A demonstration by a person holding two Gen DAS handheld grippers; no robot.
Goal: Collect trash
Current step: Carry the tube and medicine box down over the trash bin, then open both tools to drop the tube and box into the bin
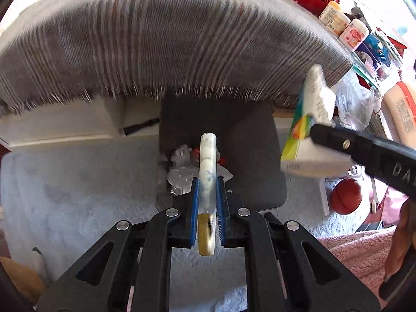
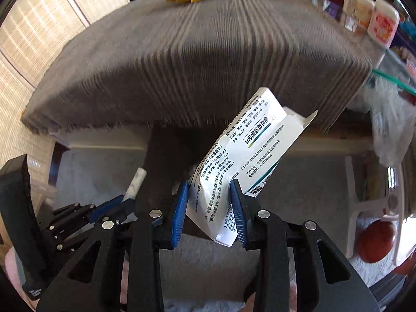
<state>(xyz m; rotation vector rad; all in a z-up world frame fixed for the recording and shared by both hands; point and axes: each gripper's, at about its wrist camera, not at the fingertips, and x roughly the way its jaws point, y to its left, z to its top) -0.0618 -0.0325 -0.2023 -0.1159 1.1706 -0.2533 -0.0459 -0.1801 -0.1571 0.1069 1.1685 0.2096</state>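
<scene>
From my left wrist camera, my left hand-held gripper (image 1: pixel 207 209) is closed on a clear plastic tube (image 1: pixel 207 171) with a ribbed yellowish cap at the near end and white lumps inside. I judge it light, stiff and smooth enough to slip, so the grip across the lower barrel just above the cap, where the blue pads (image 1: pixel 195 208) press from both sides, seems the right hold; squeezing harder could crack it. Its long axis runs straight away from me along the fingers, rounded tip pointing out over the dark bin (image 1: pixel 249 135), where crumpled wrappers (image 1: pixel 179 171) already lie. The bin stands on the pale carpet (image 1: pixel 78 187) under the edge of the worktop, which is draped in a grey fringed cloth (image 1: pixel 156 52). At the right my other gripper carries a small cardboard box (image 1: pixel 306 140) near the bin's rim. From my right wrist camera, my right hand-held gripper (image 2: pixel 209 209) is clamped on that box (image 2: pixel 234 161) at its lower end. It looks empty, feather-light and easily crushed, so I hold it across the flat printed faces. Its long axis tilts up and to the right, the open flap at the far end, above the bin (image 2: pixel 166 156).
</scene>
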